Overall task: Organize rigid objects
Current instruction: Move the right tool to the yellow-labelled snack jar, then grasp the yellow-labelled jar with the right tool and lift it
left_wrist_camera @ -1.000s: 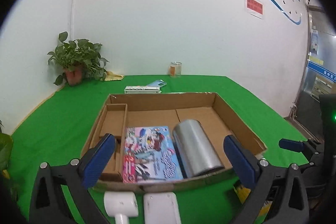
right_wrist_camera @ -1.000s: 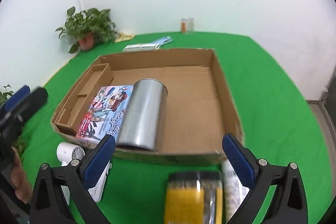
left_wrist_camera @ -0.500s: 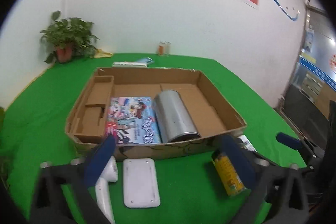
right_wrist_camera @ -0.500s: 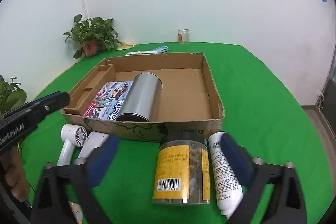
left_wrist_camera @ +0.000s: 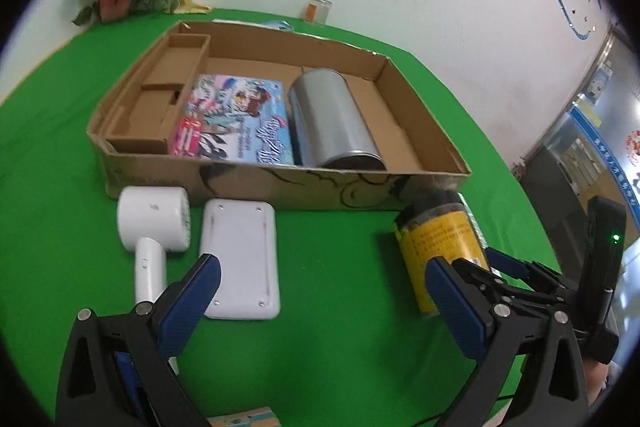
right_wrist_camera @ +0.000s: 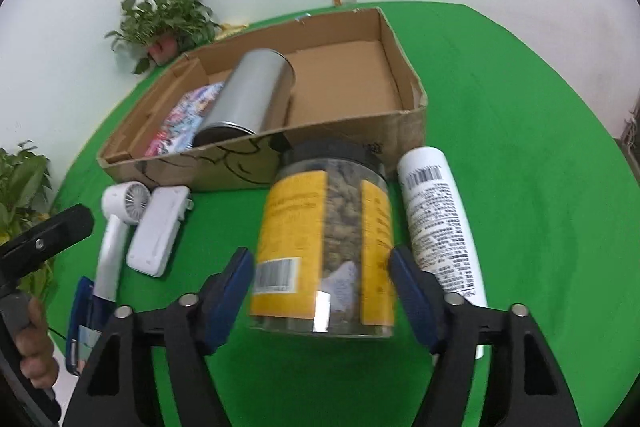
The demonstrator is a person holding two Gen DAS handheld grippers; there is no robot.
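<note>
The right gripper (right_wrist_camera: pixel 322 291) has just been closing around the yellow-labelled jar (right_wrist_camera: pixel 326 247) lying on the green table (right_wrist_camera: pixel 520 187); whether its blurred pads press the jar I cannot tell; the jar hides part of the white bottle (right_wrist_camera: pixel 436 223) beside it; the left gripper (left_wrist_camera: pixel 320 303) hangs open over bare cloth near the white flat case (left_wrist_camera: pixel 240 263); the cardboard box (left_wrist_camera: pixel 248 183) stands behind.

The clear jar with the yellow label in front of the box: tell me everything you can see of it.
The clear plastic jar with a yellow label has a dark lid, a barcode and brownish bits inside. It lies on its side on the green cloth, lid toward the cardboard box, a white bottle close beside it. The right gripper straddles it; its jaws have just been closing, and whether the pads press it yet is unclear.
</note>
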